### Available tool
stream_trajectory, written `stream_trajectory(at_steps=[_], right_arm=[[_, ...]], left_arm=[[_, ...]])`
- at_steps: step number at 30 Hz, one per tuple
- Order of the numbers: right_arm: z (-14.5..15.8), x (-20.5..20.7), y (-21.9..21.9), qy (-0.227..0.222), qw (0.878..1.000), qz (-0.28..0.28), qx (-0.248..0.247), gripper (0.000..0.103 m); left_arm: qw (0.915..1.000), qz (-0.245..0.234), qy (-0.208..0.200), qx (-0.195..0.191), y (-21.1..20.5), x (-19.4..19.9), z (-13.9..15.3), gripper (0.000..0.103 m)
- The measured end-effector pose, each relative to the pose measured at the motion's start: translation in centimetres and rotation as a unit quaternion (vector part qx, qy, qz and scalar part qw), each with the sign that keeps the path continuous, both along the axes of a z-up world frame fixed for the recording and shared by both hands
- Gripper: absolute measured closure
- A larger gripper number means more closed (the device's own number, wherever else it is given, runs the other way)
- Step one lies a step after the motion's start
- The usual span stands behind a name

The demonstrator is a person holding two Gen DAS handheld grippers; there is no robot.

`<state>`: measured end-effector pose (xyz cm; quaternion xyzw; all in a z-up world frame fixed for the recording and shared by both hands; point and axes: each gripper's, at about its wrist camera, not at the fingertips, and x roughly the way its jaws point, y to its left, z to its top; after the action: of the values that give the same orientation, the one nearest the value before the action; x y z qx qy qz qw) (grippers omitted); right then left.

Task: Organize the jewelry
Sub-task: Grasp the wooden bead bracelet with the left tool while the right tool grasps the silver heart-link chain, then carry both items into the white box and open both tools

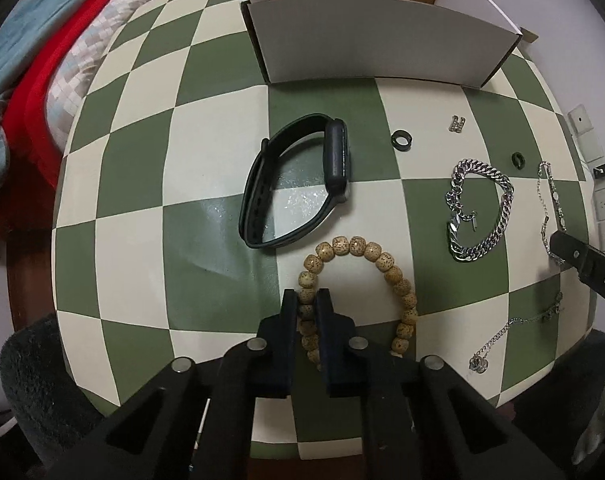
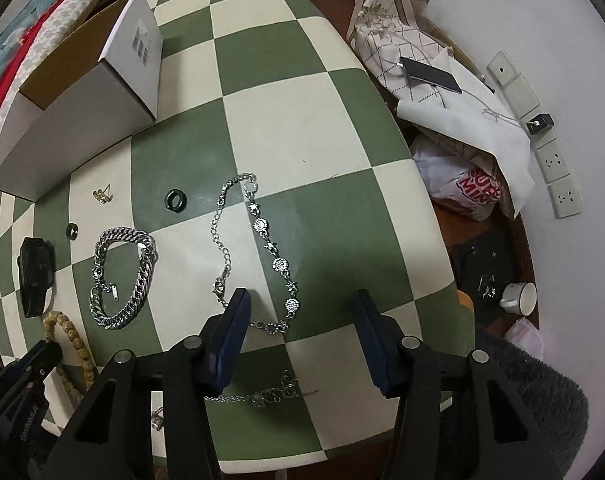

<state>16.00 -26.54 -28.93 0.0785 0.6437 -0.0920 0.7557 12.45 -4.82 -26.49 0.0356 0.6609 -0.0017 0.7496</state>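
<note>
Currently the wooden bead bracelet (image 1: pixel 358 292) is being pinched by the left gripper (image 1: pixel 307 300) — the right gripper (image 2: pixel 300 300) is being held spread astride the slim charm bracelet (image 2: pixel 262 240), lying lengthwise between its jaws.

On a table (image 1: pixel 222 128), a box (image 1: pixel 366 48) sits at the far edge. In the left wrist view, a watch (image 1: pixel 298 184) lies before it, a bead bracelet (image 1: pixel 358 292) nearer still. Right of the watch: two rings (image 1: pixel 400 137), a clip (image 1: pixel 457 123), a chain bracelet (image 1: pixel 480 210), then a charm bracelet (image 2: pixel 262 248) and necklace (image 2: pixel 262 394).
</note>
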Motion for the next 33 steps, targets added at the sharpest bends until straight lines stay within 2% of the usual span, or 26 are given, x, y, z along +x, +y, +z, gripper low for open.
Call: stream_trajectory(at_steps=[2, 5, 7, 10, 14, 18, 22, 33], right_arm=[[0.1, -0.1, 0.2, -0.004, 1.000, 0.002, -0.001, 0.052], [0.4, -0.1, 0.8, -0.011, 1.000, 0.011, -0.005, 0.063], [0.5, 0.0, 1.3, -0.013, 1.000, 0.016, -0.007, 0.082], [0.6, 0.2, 1.9, -0.013, 1.000, 0.020, -0.012, 0.096], [0.7, 0.2, 1.7, -0.017, 1.000, 0.015, -0.008, 0.096], [1.2, -0.3, 0.9, -0.029, 1.000, -0.004, 0.009, 0.097], [3.5, -1.0, 0.2, -0.056, 0.998, -0.015, 0.022, 0.097], [10.5, -2.6, 0.8, -0.120, 0.992, 0.004, 0.046, 0.097]], left_arm=[[1.0000, 0.000, -0.003, 0.001, -0.1, -0.3, 0.1, 0.096], [0.9999, -0.002, -0.007, 0.008, -0.6, 0.4, 0.1, 0.096], [0.9999, -0.001, -0.009, 0.011, -0.8, 0.2, 0.3, 0.096], [0.9998, -0.004, -0.009, 0.016, -1.1, 1.0, 0.7, 0.096], [0.9997, -0.004, -0.013, 0.022, -1.2, 1.6, 0.5, 0.097], [0.9994, -0.001, -0.025, 0.023, -0.5, 1.6, 1.9, 0.097], [0.9988, -0.004, -0.044, 0.019, 0.0, 1.6, 2.2, 0.097], [0.9938, -0.008, -0.110, -0.004, 0.1, 1.3, 8.4, 0.097]])
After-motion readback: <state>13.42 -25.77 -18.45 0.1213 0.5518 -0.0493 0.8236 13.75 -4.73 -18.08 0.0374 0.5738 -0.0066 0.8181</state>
